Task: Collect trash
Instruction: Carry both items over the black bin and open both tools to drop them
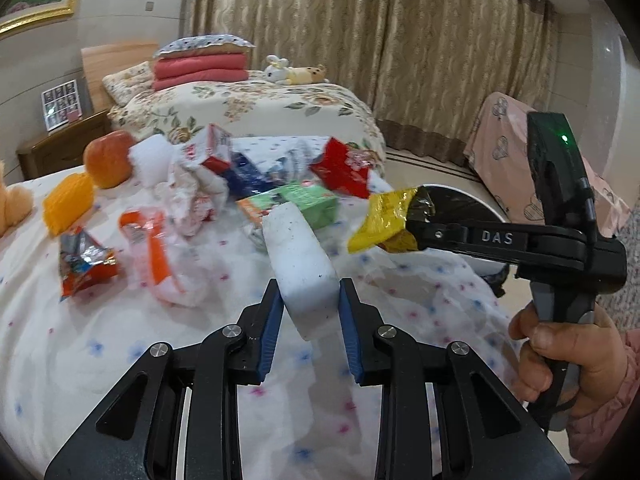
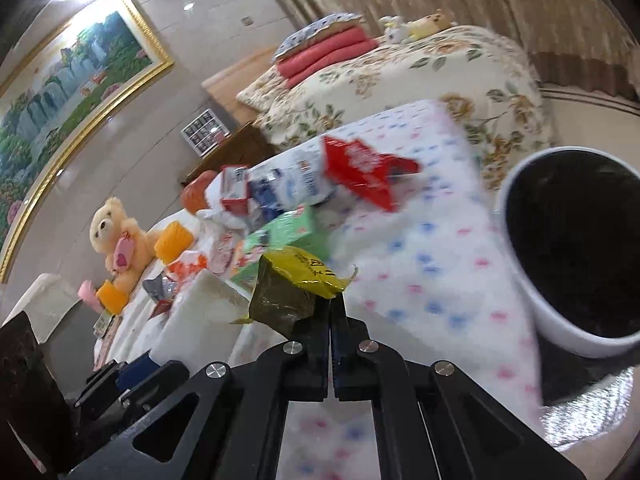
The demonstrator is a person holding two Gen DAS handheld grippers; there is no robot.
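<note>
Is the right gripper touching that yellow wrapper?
Touching. The left wrist view shows the right gripper shut on the yellow wrapper, lifted off the bed; the right wrist view agrees.

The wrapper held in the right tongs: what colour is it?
Shiny yellow-gold wrapper, darker olive on the side facing the right wrist camera; clearest in the left wrist view.

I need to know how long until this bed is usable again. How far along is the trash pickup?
Nothing visibly finished; the bin's dark inside hides any contents. In hand: the right gripper is shut on a yellow foil wrapper near the bin, and the left gripper holds a white foam block. Left on the bedspread: red wrapper, green carton, crumpled bags, a snack packet.
</note>
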